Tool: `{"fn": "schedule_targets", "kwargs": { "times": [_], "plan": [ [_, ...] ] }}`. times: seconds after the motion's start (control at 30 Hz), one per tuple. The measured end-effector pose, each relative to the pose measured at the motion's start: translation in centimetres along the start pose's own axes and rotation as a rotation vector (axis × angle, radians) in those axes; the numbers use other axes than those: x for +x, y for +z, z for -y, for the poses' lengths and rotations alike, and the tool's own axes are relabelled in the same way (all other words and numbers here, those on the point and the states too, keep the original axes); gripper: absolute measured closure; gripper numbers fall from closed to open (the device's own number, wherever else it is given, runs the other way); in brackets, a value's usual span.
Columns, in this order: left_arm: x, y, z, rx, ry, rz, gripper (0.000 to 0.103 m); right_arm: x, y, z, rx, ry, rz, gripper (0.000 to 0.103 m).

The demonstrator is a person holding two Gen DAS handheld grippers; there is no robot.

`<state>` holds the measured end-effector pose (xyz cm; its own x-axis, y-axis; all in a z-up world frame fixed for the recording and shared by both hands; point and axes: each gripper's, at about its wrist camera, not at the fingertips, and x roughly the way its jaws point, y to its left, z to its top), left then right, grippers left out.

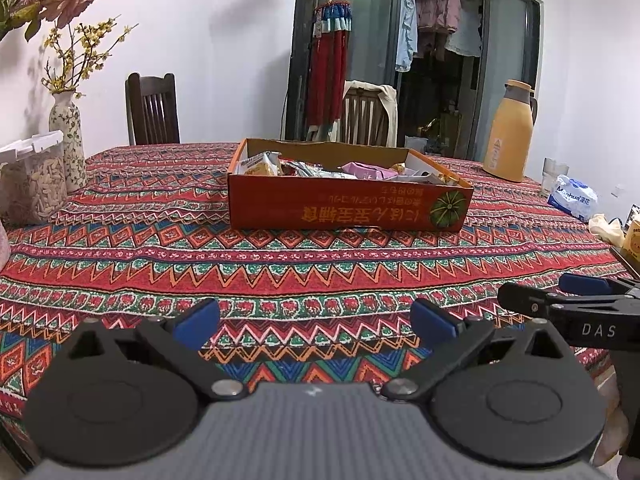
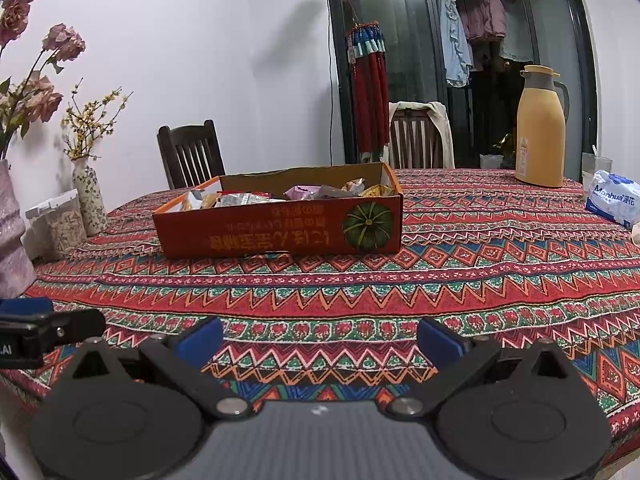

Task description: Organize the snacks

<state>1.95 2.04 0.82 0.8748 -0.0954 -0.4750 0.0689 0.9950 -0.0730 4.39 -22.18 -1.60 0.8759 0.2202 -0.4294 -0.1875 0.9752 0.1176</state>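
Note:
An orange cardboard box with a pumpkin picture sits on the patterned tablecloth, and it also shows in the right wrist view. It holds several wrapped snacks, seen in the right wrist view too. My left gripper is open and empty over the near edge of the table, well short of the box. My right gripper is open and empty, also near the front edge. The right gripper's side shows at the right of the left wrist view.
A yellow thermos, a glass and a tissue pack stand at the right. A jar of seeds and flower vases stand at the left. Chairs stand behind the table.

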Motion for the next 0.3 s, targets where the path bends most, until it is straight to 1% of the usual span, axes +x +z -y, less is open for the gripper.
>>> {"fn": "schedule_targets", "kwargs": {
  "times": [0.13,0.3],
  "plan": [
    [-0.07,0.04,-0.14,0.001,-0.006,0.014,0.000,0.12,0.04,0.05,0.002,-0.001,-0.001,0.000],
    [0.17,0.10,-0.33,-0.009,-0.002,0.009,0.000,0.11,0.02,0.06,0.002,0.000,-0.006,0.000]
  ]
}}
